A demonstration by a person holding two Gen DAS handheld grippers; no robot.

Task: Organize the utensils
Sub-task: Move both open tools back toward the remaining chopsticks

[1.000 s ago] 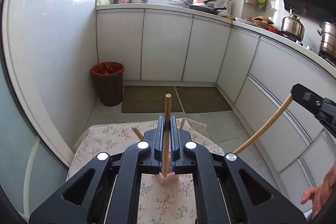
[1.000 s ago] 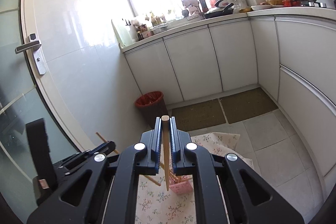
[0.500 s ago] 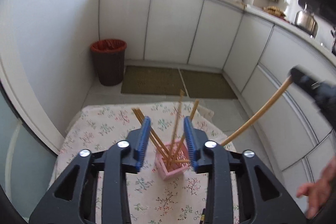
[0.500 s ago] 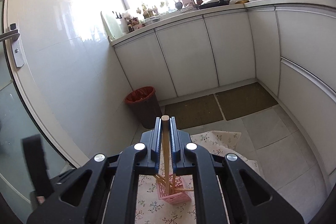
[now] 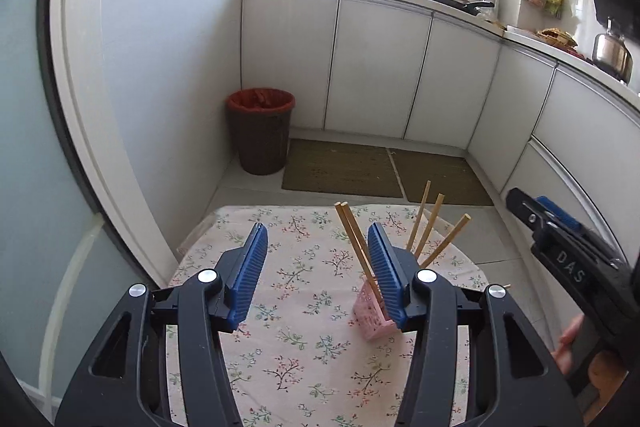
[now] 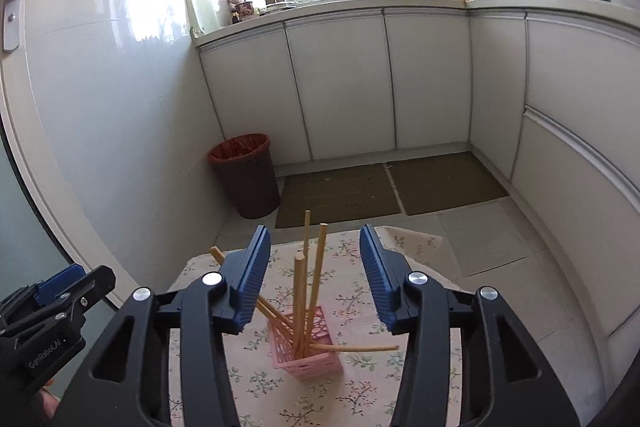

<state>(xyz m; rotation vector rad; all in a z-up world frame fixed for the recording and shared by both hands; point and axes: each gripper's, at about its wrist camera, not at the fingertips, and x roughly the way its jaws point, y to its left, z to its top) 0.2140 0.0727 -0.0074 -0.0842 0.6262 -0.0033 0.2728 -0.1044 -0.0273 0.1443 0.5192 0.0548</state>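
We hold both the left gripper (image 5: 316, 251) and right gripper (image 6: 314, 255) with jaws apart and empty, the chopsticks (image 6: 299, 303) standing in the pink holder (image 6: 306, 345) at lower centre on the desk (image 5: 280, 347), so sorting looks nearly done.

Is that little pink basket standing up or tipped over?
Upright: the pink basket stands on the tablecloth, chopsticks sticking up.

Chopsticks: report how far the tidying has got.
Done: the chopsticks stand leaning in the pink holder on the floral tablecloth. One lies nearly flat across its rim, sticking out sideways. In hand: nothing; the left gripper and right gripper are both open and empty. Left: no loose chopsticks show on the cloth; perhaps only straightening that flat one.
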